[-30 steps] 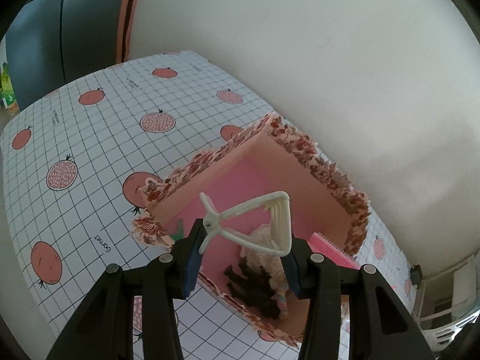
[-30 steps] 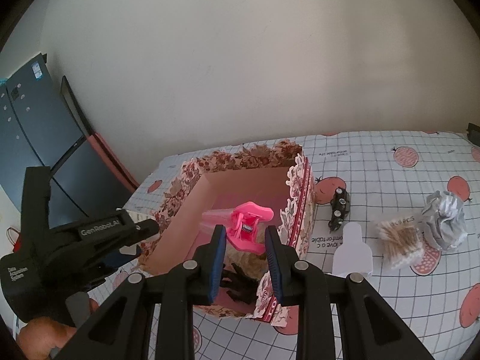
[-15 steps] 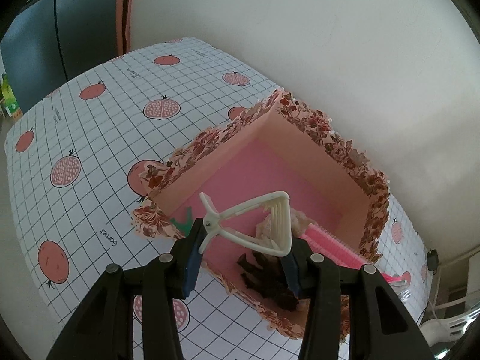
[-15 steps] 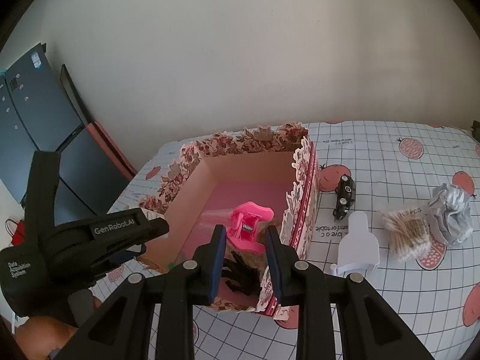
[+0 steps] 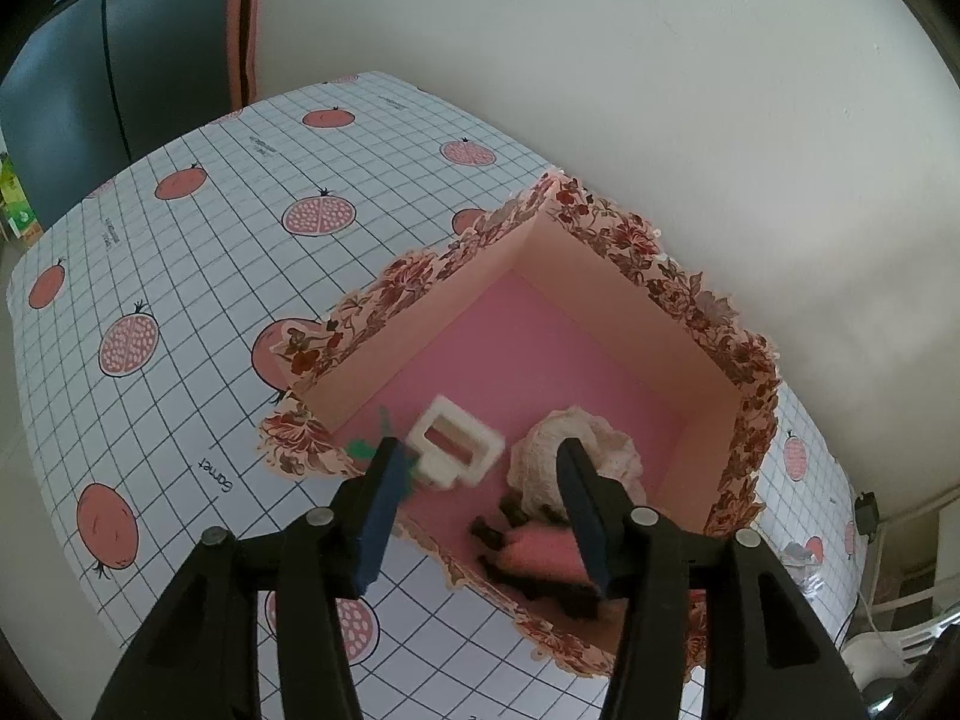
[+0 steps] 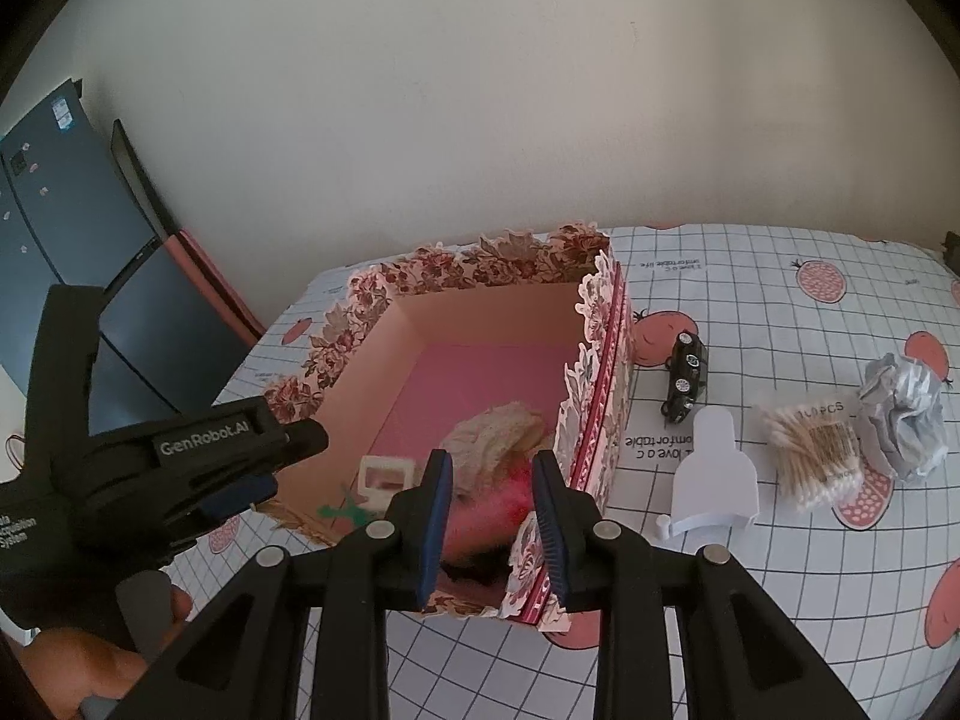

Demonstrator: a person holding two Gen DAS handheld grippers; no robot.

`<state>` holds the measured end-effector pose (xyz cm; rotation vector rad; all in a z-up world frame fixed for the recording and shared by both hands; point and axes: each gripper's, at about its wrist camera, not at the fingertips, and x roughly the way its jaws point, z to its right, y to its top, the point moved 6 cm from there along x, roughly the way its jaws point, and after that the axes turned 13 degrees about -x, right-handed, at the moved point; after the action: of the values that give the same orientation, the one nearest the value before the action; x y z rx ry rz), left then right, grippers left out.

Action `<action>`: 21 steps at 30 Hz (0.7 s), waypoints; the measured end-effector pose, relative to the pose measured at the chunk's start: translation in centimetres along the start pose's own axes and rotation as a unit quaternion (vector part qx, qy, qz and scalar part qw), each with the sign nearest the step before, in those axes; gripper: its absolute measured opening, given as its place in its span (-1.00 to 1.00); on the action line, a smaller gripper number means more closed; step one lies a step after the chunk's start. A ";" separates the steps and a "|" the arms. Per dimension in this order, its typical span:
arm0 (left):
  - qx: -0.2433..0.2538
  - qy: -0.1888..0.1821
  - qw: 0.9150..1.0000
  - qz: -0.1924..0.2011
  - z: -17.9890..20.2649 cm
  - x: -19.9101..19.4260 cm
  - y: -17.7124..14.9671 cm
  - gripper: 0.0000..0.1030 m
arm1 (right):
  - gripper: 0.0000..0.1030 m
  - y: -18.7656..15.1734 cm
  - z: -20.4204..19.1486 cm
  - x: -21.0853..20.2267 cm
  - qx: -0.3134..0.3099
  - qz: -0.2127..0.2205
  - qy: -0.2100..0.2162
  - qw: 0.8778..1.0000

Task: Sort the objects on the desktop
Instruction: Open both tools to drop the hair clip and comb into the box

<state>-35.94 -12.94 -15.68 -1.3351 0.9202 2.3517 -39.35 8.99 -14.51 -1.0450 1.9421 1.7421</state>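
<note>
A floral box with a pink floor lies under both grippers. My left gripper is over its near corner, jaws opening, nothing between the pads. A white clip shows blurred just below and ahead of it, inside the box. My right gripper is at the box's near wall, jaws opening too. A pink clip is a blur below the gap between its fingers, free of the pads. It shows again over a black claw clip. A cream knitted piece lies beside them.
Right of the box, on the pomegranate-print cloth, lie a black toy car, a white bottle-shaped card, a pack of cotton swabs and a crumpled silver wad. A wall stands close behind. A hand holds the left gripper.
Both grippers have let go. The white clip has dropped out of the left jaws into the box, and the pink clip has slipped down from the right jaws. Both pairs of jaws stand wider.
</note>
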 end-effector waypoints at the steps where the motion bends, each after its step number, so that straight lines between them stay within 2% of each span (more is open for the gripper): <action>1: 0.001 0.001 1.000 0.000 0.0 0.0 0.0 0.06 | -0.40 0.0 0.0 -0.1 -0.001 0.000 -0.001 1.000; 15: 0.001 0.003 1.000 -0.001 0.1 0.1 0.0 0.09 | -0.40 0.0 -0.1 -0.2 -0.002 -0.001 -0.002 1.000; 17: -0.001 0.001 1.000 -0.002 0.1 0.1 0.0 0.17 | -0.39 0.0 -0.1 -0.3 -0.002 -0.001 -0.001 1.000; 21: -0.002 -0.002 1.000 0.001 0.3 0.0 -0.1 0.19 | -0.39 0.0 -0.1 -0.2 -0.002 -0.001 -0.002 1.000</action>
<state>-36.05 -12.71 -15.58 -1.3304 0.9171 2.3581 -39.21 8.96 -14.34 -1.0442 1.9361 1.7453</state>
